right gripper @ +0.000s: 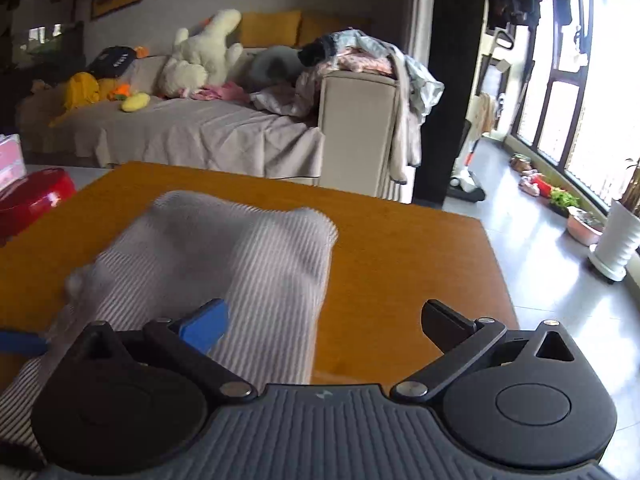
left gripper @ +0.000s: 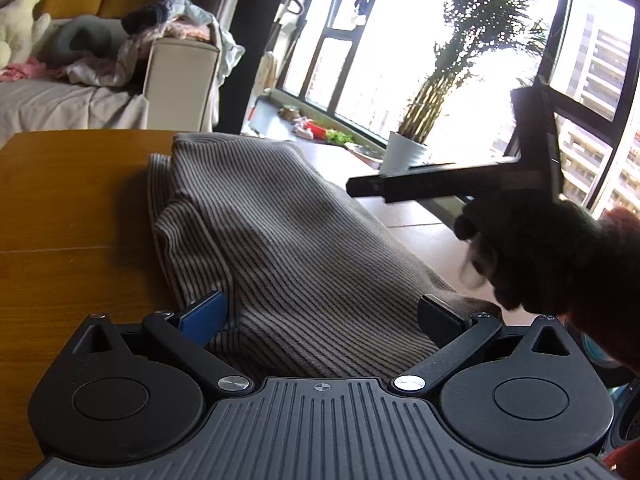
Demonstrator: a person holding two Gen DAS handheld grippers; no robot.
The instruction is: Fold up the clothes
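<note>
On the orange-brown bench (left gripper: 60,216) lies a striped grey knit garment (left gripper: 280,240), bunched and partly folded, its far end near the bench's middle and its near end running under both tools. Over it hangs the left tool (left gripper: 320,316), fingers spread wide apart, the blue pad (left gripper: 204,316) and black pad (left gripper: 440,316) on either side of the cloth with nothing gripped. At that view's right edge a dark gloved hand (left gripper: 540,256) holds the other device. From its own camera, the right tool (right gripper: 324,326) also stands apart (the garment (right gripper: 224,264) looks blurred here), its blue finger over the fabric, its black finger over bare wood. Beyond sit a sofa (right gripper: 180,132) with plush toys (right gripper: 200,56), and a potted plant (left gripper: 408,152) by the window.
</note>
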